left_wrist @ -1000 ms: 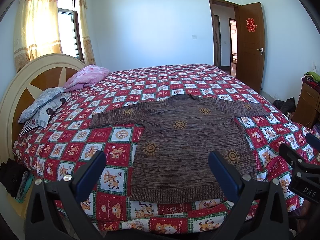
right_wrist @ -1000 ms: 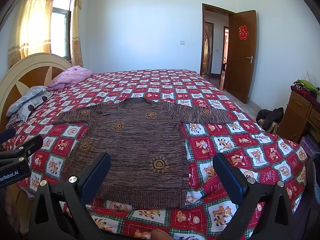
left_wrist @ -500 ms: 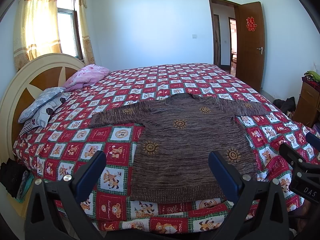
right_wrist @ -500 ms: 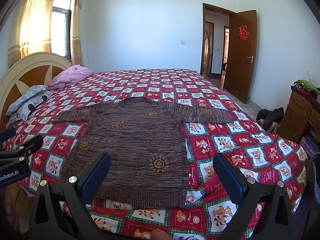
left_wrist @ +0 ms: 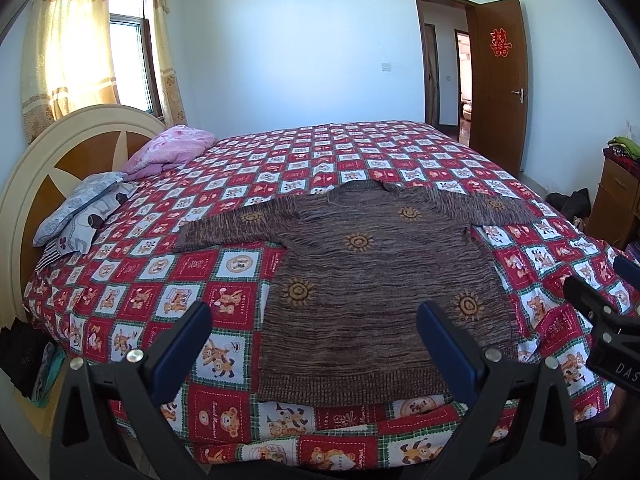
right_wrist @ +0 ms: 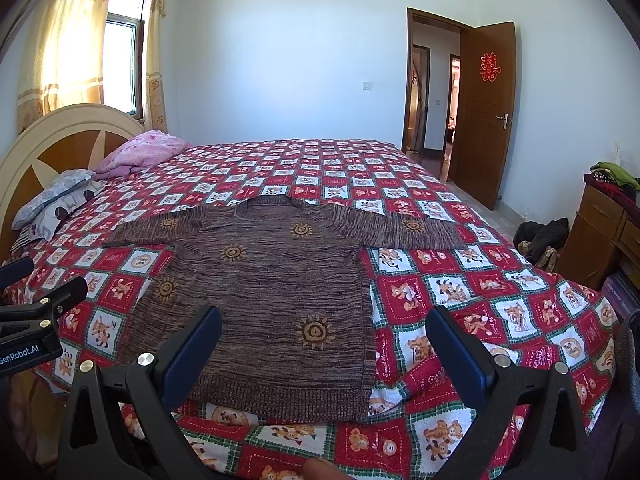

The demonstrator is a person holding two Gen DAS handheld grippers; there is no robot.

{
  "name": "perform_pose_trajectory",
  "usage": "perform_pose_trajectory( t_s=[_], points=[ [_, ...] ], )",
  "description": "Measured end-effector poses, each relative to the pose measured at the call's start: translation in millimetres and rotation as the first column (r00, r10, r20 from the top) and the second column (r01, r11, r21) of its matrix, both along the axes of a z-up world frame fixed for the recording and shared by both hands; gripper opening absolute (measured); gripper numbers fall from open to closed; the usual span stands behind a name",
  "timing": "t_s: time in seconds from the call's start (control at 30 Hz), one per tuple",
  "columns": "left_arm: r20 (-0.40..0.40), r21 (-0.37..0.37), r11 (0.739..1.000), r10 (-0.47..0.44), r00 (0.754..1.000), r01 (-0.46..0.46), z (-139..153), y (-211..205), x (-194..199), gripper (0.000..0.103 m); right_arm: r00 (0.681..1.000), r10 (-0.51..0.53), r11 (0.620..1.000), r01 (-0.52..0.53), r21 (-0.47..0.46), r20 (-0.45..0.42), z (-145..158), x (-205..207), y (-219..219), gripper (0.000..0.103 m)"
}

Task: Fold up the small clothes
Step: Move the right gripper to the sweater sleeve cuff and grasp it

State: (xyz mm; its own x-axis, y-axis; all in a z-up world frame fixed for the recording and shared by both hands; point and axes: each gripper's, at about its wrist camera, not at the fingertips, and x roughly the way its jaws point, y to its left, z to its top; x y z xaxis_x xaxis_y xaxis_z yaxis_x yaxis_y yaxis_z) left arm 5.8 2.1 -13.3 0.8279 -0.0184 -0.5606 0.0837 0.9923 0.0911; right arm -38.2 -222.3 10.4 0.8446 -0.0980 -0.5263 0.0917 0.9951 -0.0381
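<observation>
A brown knitted sweater [left_wrist: 372, 276] with orange sun motifs lies flat on the bed, both sleeves spread sideways and its hem toward me; the right wrist view shows the sweater [right_wrist: 264, 288] too. My left gripper [left_wrist: 314, 324] hovers open above the hem's left half, holding nothing. Off the hem's right corner my right gripper [right_wrist: 324, 328] is open as well, clear of the cloth. Each gripper's body shows at the edge of the other's view.
The bed carries a red, white and green checked bear quilt [left_wrist: 192, 276]. Pillows [left_wrist: 84, 208] and a pink bundle [left_wrist: 168, 152] lie by the headboard [left_wrist: 24, 184] at left. A wooden dresser [right_wrist: 600, 232] stands right, with dark bags [right_wrist: 540, 240] on the floor.
</observation>
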Motion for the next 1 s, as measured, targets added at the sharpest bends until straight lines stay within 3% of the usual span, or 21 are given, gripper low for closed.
perform_pose_trajectory(
  t_s=[0.2, 0.37, 0.67, 1.0],
  points=[
    [-0.035, 0.006, 1.0, 0.008, 0.999, -0.008, -13, 2, 21, 0.103, 1.0, 0.018, 0.999, -0.017, 0.029, -0.017, -15, 17, -16, 0.102],
    [-0.021, 0.008, 1.0, 0.009, 1.0, -0.009, -19, -2, 31, 0.103, 0.998, 0.03, 0.998, -0.027, 0.056, -0.052, -34, 35, -31, 0.102],
    [-0.047, 0.04, 0.999, 0.019, 0.999, -0.017, -44, -13, 70, 0.103, 0.986, -0.063, 0.996, 0.072, 0.05, -0.154, -73, 80, -81, 0.102],
    [-0.082, 0.057, 0.993, 0.105, 0.991, -0.101, -75, -18, 142, 0.103, 0.953, -0.165, 0.976, 0.195, 0.099, -0.255, -100, 152, -156, 0.102]
  ],
)
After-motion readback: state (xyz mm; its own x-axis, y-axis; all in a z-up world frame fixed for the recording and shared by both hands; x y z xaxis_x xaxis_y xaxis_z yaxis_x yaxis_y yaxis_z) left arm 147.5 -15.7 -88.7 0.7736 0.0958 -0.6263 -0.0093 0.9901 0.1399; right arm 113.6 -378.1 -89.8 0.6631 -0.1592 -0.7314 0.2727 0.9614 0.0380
